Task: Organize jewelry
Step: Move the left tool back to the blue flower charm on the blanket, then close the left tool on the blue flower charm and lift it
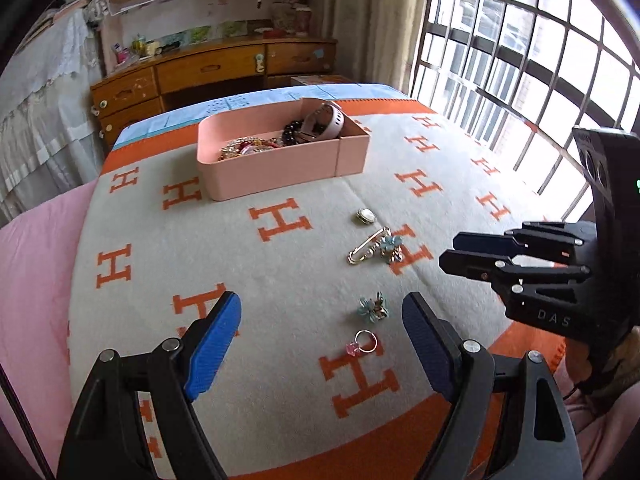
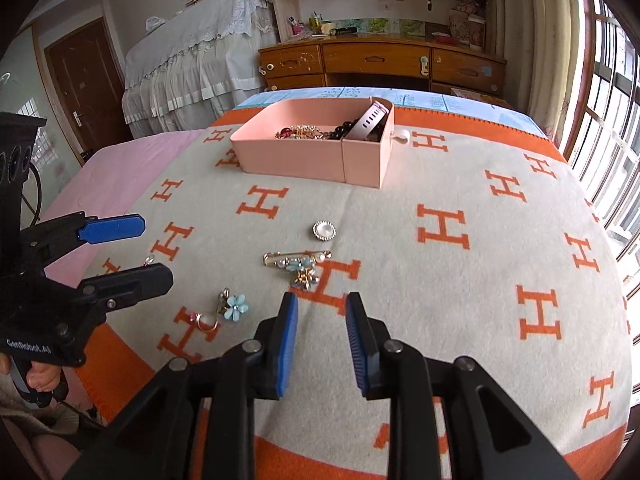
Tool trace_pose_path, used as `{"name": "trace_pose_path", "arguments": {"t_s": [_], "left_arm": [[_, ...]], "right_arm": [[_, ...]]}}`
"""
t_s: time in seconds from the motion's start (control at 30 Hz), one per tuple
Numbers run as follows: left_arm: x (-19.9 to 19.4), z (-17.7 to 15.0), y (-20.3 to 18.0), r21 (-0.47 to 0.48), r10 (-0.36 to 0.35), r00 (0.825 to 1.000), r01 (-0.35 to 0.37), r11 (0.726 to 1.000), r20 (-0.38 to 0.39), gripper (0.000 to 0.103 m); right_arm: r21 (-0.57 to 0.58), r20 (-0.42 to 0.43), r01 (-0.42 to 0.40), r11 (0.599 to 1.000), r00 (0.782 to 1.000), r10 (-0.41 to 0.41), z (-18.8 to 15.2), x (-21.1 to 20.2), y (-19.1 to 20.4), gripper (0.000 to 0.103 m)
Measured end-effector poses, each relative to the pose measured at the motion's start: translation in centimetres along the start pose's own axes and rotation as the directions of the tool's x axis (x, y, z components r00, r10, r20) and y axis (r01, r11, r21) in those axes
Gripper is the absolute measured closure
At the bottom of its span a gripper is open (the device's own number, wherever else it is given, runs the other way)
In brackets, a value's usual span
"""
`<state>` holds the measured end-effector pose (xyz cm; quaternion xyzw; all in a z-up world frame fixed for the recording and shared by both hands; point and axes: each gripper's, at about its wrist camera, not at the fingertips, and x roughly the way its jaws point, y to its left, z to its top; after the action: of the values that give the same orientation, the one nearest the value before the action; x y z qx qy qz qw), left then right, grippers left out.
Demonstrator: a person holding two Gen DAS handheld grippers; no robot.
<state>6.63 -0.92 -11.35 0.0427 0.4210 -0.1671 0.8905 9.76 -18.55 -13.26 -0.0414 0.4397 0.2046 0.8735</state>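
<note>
A pink box (image 1: 276, 160) (image 2: 304, 156) at the far side of the blanket holds beads, gold chains and a pink watch strap (image 1: 326, 118). Loose on the blanket lie a round pearl brooch (image 1: 366, 215) (image 2: 324, 231), a gold safety-pin brooch with a blue flower (image 1: 378, 246) (image 2: 298, 264), a blue flower clip (image 1: 374, 306) (image 2: 234, 306) and a ring with a pink stone (image 1: 364, 342) (image 2: 206, 322). My left gripper (image 1: 322, 316) (image 2: 154, 250) is open and empty above the clip and ring. My right gripper (image 2: 322, 312) (image 1: 450, 250) is open and empty near the safety-pin brooch.
The beige and orange H-pattern blanket (image 1: 280, 280) covers a bed, with pink sheet (image 1: 32, 280) to the left. A wooden desk (image 2: 380, 64) stands beyond the bed. A barred window (image 1: 520, 60) runs along the right.
</note>
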Motion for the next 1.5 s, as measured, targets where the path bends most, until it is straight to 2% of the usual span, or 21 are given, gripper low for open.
{"name": "trace_pose_path", "arguments": {"t_s": [0.13,0.33,0.47,0.7,0.8,0.87,0.97,1.3,1.5], "left_arm": [[1.5,-0.5,-1.2,0.093,0.020,0.999,-0.017,0.996,-0.036,0.022],[2.4,-0.2,-1.7,0.149,0.000,0.998,0.008,0.989,-0.056,0.023],[3.0,0.0,-2.2,0.206,0.014,0.998,-0.001,0.979,-0.063,0.039],[3.4,-0.2,-2.5,0.253,-0.036,0.994,0.060,0.966,-0.100,0.040],[3.6,-0.2,-2.6,0.282,-0.028,0.994,0.058,0.958,-0.108,0.044],[4.3,-0.1,-2.4,0.272,-0.032,0.990,0.068,0.960,-0.134,0.053],[4.6,0.4,-1.8,0.240,-0.052,0.989,0.084,0.967,-0.135,0.058],[5.7,1.3,-1.4,0.182,-0.094,0.986,0.118,0.976,-0.135,0.061],[5.9,1.8,-1.2,0.140,-0.115,0.985,0.133,0.981,-0.127,0.079]], "right_arm": [[0.009,-0.010,-0.002,1.000,1.000,0.002,-0.7,0.4,-0.3,0.078],[0.026,-0.015,-0.003,1.000,1.000,0.003,-0.9,0.7,-0.7,0.078],[0.043,-0.027,-0.012,0.999,1.000,0.013,-1.0,1.2,-1.1,0.078],[0.041,-0.030,-0.018,0.999,0.999,0.019,-0.9,1.4,-1.1,0.078],[0.045,-0.036,-0.021,0.999,0.999,0.023,-0.9,1.5,-1.1,0.078],[0.047,-0.039,-0.024,0.999,0.999,0.025,-0.9,1.7,-1.2,0.078],[0.052,-0.041,-0.028,0.998,0.999,0.030,-1.0,1.9,-1.2,0.078],[0.054,-0.034,-0.034,0.998,0.999,0.036,-1.1,1.9,-1.5,0.078],[0.053,-0.035,-0.034,0.998,0.999,0.036,-1.1,1.9,-1.5,0.078]]}}
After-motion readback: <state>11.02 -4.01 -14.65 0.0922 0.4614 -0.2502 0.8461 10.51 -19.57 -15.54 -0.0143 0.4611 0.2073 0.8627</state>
